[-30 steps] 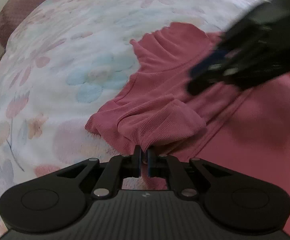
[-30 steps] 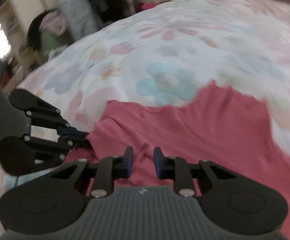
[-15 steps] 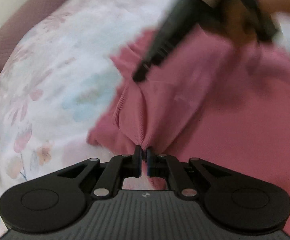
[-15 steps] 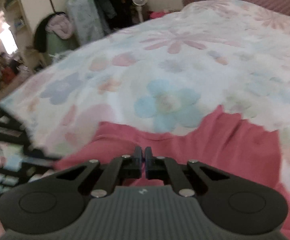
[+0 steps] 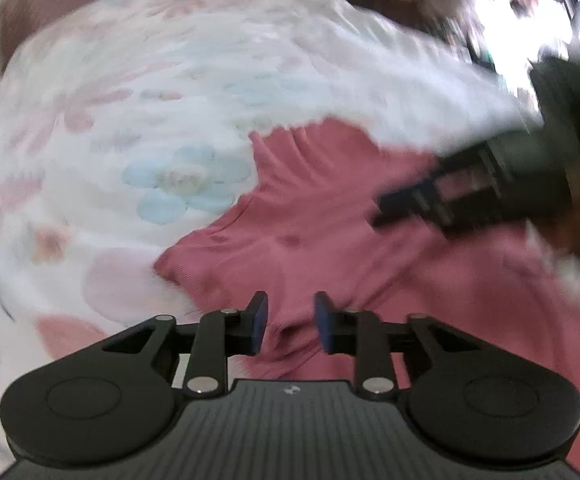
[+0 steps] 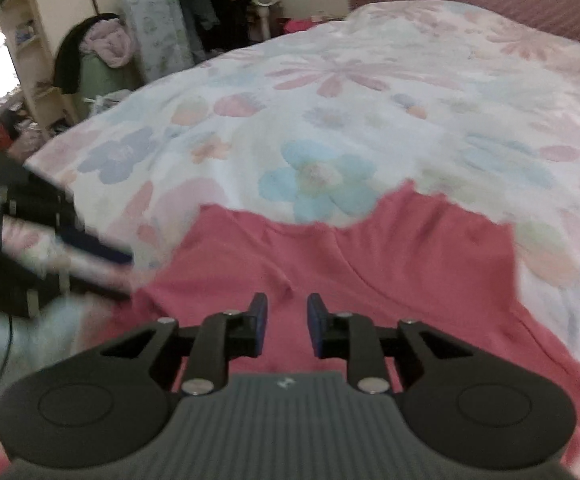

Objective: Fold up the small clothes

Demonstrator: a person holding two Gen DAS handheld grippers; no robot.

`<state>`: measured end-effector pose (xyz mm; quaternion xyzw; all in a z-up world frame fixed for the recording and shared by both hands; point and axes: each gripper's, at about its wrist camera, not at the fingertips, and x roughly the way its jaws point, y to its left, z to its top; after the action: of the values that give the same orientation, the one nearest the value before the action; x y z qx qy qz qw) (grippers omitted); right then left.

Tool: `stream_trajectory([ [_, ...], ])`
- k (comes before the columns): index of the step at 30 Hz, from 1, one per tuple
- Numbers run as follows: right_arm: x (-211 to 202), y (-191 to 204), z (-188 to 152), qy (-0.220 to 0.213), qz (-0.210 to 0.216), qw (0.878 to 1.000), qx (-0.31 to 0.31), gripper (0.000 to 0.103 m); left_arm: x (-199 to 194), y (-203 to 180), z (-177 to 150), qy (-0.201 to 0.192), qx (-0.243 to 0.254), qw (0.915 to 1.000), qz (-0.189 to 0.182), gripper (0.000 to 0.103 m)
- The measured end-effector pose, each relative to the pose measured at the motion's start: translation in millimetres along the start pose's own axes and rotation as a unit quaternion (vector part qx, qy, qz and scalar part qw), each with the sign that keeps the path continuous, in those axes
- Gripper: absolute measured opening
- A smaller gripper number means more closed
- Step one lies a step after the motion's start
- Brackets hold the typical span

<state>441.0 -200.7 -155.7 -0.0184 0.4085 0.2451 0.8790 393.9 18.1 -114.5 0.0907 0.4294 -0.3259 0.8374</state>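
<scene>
Pointing down at a slant, the left gripper (image 5: pixel 287 322) hangs just above one pink shirt (image 5: pixel 330 216), its jaws opening with nothing pinched between them. The right gripper (image 6: pixel 283 325) tips down too, jaws opening, empty. That one shirt lies flat under and ahead of both pairs of fingers, on one flowery blanket (image 6: pixel 330 120).

Both wrist cameras look steeply down from close above the bed's near edge, sharing the pink garment (image 5: pixel 322 216) (image 6: pixel 390 256) and floral bedspread (image 5: pixel 150 112) (image 6: pixel 330 100).
</scene>
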Motion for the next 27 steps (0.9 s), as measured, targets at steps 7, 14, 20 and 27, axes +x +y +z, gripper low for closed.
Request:
stream_trajectory([
  [7, -70.9, -21.3, -76.3, 0.002, -0.047, 0.995, 0.088, 0.019, 49.4, 3.2, -11.0, 0.067, -0.049, 0.9954, 0.048, 0.009],
  [14, -158.5, -32.0, -133.4, -0.017, -0.088, 0.985, 0.147, 0.032, -20.8, -24.0, -2.9, 0.021, -0.052, 0.9970, 0.053, 0.017],
  [20, -212.8, -22.4, -163.9, -0.029, -0.083, 0.980, 0.176, 0.032, -73.1, -40.9, -1.5, -0.007, -0.052, 0.9965, 0.065, 0.026],
  [27, -211.6, -33.8, -126.3, -0.037, -0.075, 0.986, 0.146, 0.038, -68.5, -44.6, 25.9, -0.021, -0.040, 0.9949, 0.090, 0.045],
])
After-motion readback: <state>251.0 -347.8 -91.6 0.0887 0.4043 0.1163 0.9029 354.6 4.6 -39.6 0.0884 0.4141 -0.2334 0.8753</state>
